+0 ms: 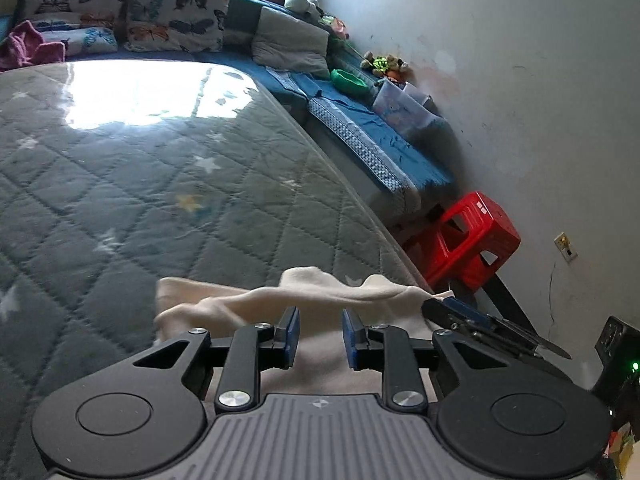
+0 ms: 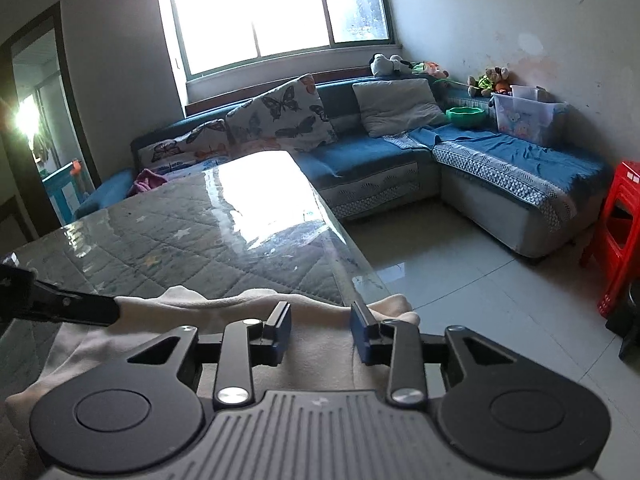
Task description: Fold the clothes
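A blue corner sofa [image 2: 372,160] with butterfly cushions [image 2: 280,114], a green bowl [image 2: 464,117] and soft toys [image 2: 490,80] stands near a red stool [image 1: 466,236].

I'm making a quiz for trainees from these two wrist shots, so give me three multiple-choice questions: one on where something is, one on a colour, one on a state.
1. Where does the cream garment lie?
A. on the sofa
B. at the near edge of the quilted table top
C. on the floor

2. What colour is the plastic stool?
A. red
B. green
C. white

3. How is the left gripper?
A. shut on the garment
B. open above the garment
C. out of view

Answers: B, the cloth rests on the table's edge; A, the stool beside the sofa is red; B, a clear gap separates its blue pads.
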Demonstrator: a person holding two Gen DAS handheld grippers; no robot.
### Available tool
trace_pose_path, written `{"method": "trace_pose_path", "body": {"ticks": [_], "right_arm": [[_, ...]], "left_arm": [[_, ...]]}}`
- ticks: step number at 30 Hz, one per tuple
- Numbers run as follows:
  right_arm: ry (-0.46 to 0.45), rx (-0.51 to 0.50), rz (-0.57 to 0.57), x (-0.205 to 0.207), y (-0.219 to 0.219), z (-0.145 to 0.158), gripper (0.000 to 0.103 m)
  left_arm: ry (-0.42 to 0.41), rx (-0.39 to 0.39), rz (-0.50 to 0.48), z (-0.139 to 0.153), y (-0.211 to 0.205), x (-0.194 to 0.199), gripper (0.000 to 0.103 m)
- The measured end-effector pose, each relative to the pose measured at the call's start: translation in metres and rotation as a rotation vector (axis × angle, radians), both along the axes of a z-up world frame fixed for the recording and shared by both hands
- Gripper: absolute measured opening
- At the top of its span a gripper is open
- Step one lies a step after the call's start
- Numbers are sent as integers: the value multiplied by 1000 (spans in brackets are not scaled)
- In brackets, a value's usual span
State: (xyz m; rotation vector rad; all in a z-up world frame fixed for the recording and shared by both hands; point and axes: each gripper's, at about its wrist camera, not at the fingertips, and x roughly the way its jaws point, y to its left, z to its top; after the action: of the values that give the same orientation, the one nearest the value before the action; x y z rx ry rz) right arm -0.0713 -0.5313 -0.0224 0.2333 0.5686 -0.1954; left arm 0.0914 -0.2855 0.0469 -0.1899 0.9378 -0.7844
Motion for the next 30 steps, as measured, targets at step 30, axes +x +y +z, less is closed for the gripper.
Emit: {"method": "trace_pose_path", "body": {"ticks": [30], "right_arm": [[6,-148,136,-43,61,9,63]], "left_arm": [[-88,11,-129,1,13,-49,29]]}}
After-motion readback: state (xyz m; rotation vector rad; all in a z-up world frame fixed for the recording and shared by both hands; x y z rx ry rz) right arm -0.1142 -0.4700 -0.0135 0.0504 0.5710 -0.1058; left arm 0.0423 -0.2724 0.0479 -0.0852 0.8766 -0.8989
